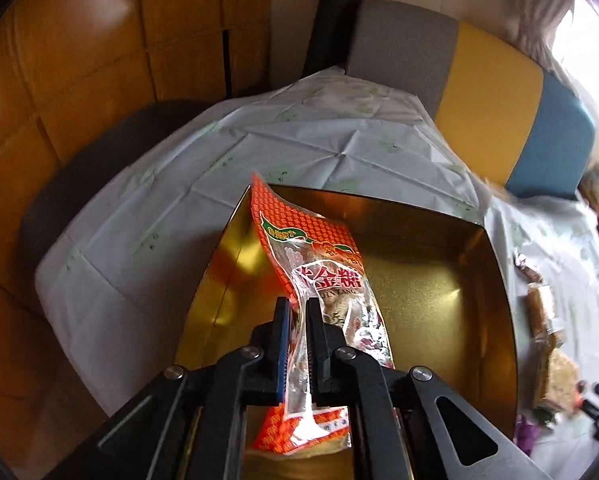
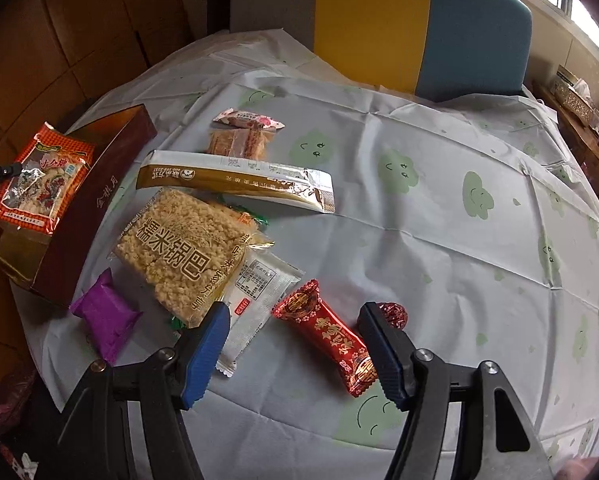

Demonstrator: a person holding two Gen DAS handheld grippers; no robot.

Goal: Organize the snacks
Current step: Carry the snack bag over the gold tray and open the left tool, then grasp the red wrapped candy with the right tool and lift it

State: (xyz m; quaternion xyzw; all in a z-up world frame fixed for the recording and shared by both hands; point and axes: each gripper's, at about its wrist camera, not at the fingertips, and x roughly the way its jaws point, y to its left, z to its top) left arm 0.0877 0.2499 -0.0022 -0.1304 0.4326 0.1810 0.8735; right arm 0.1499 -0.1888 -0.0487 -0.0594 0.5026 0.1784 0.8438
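The left tongs (image 1: 298,304) pinch an orange-and-clear plastic snack bag (image 1: 319,276) over the gold-lined box (image 1: 439,300). The right tongs (image 2: 293,320) gape wide over a red foil candy (image 2: 331,336), untouched, at six o'clock on the white-clothed surface (image 2: 439,220).

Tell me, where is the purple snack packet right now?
In the right wrist view the purple packet lies on the tablecloth at lower left, between the brown box and the big rice cracker pack.
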